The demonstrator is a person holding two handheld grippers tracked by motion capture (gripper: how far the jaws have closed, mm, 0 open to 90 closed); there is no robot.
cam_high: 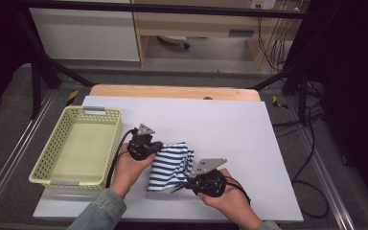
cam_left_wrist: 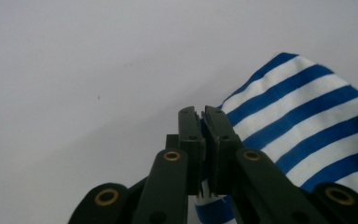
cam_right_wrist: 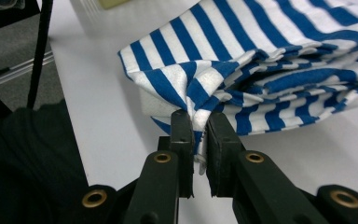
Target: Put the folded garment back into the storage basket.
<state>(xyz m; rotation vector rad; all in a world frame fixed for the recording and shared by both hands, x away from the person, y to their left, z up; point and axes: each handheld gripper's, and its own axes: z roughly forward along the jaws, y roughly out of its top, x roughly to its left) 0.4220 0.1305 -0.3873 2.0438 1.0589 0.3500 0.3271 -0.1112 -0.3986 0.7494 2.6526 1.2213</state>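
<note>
A folded blue-and-white striped cloth [cam_high: 170,165] lies bunched at the middle of the white table top [cam_high: 230,129], between my two hands. My left gripper [cam_high: 159,148] is shut on the cloth's left edge; in the left gripper view its jaws [cam_left_wrist: 202,116] pinch a thin layer of the striped cloth [cam_left_wrist: 307,126]. My right gripper [cam_high: 188,181] is shut on the cloth's near right corner; in the right gripper view the gripper [cam_right_wrist: 200,123] clamps a gathered fold of the cloth [cam_right_wrist: 261,60], which is raised slightly off the table.
A pale yellow-green plastic basket [cam_high: 52,148] stands on the table's left side, close to my left hand. Black frame bars [cam_high: 38,81] and cables [cam_high: 311,158] flank the table. A wooden strip [cam_high: 172,91] runs along the far edge.
</note>
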